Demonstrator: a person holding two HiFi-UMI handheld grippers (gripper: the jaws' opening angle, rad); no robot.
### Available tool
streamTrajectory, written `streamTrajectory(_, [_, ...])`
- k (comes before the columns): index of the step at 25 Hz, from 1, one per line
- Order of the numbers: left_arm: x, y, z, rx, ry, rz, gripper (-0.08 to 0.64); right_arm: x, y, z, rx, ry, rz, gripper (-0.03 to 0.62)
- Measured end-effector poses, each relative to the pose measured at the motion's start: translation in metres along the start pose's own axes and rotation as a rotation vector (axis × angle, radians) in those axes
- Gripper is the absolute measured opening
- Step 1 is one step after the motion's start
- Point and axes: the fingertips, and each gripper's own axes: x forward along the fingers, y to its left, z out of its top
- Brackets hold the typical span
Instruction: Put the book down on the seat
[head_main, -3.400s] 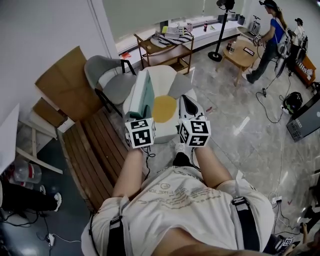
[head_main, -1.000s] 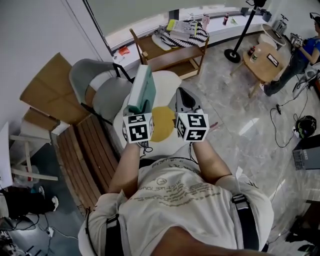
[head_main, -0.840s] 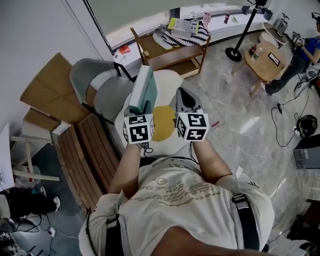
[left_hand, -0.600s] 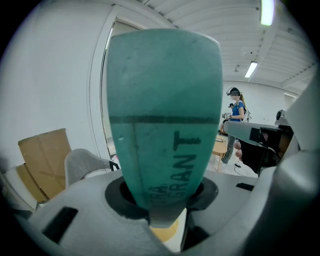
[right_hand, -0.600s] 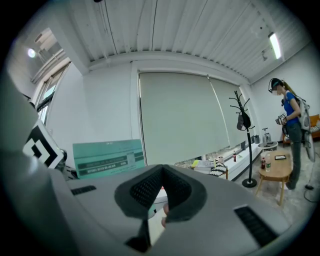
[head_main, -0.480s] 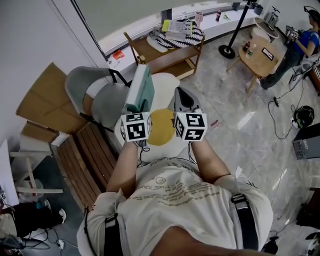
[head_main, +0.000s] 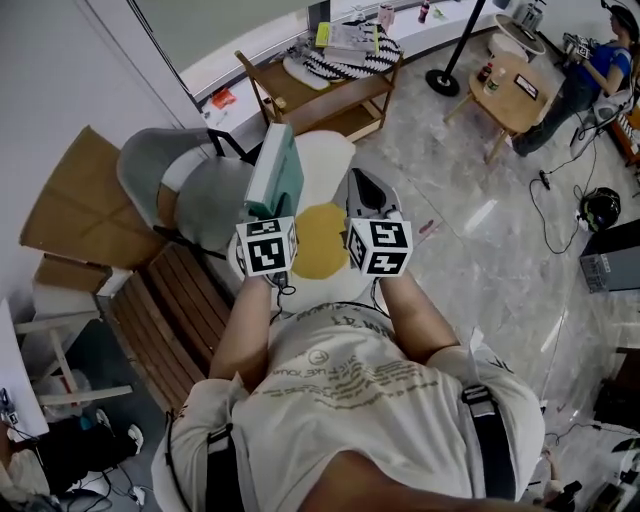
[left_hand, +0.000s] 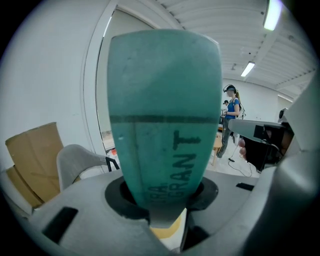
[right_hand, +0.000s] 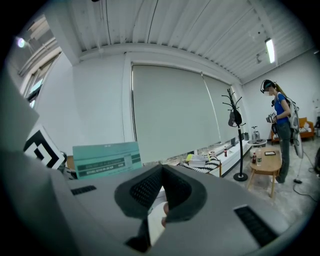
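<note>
The left hand-held gripper (left_hand: 162, 200) is clenched on the teal hardback book (left_hand: 165, 110). Its jaws press on the two covers at the lower end, and the spine with dark printed letters faces the gripper's camera. The book stands upright above the gripper. In the head view it is in the air above the round white seat with the yellow centre (head_main: 325, 160), over the seat's left side and not touching it. The right hand-held gripper (right_hand: 162, 192) is also above the seat, on its right side and just beside the left one. Its jaws are closed together with nothing between them.

I judge that the book is stiff and will not bend or sag, so one grip can carry it. It looks rather thick, so it probably has some weight. Because it is taken at one end only, the long free part can act as a lever and turn in the pads. The cover looks smooth, so it may slip if the grip gets weak. It is not fragile, but a corner can be dented if it drops.

A hold nearer to the middle of the spine edge would be steadier. To lay the book flat, I think it should be tilted slowly over the seat and released only once a cover rests on it.
</note>
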Motion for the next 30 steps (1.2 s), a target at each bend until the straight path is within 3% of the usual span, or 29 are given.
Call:
streamTrajectory(5, [0.012, 0.02, -0.016, -0.043, 0.042, -0.011, 0.161, 0.014, 0.007, -0.011, -0.007, 0.038, -0.012, 0.026])
streamTrajectory(14, [0.03, 0.037, -0.101, -0.188, 0.176, -0.063, 0.161, 0.025, 0.018, -0.079, -0.022, 0.213, -0.016, 0.026])
streamTrajectory(23, [0.062, 0.037, -0.241, -0.383, 0.39, -0.147, 0.161, 0.03, 0.013, -0.195, -0.027, 0.41, -0.03, 0.026])
streamTrajectory(30, [0.114, 0.044, -0.332, -0.461, 0.467, -0.203, 0.161, 0.035, 0.005, -0.305, 0.021, 0.532, -0.038, 0.026])
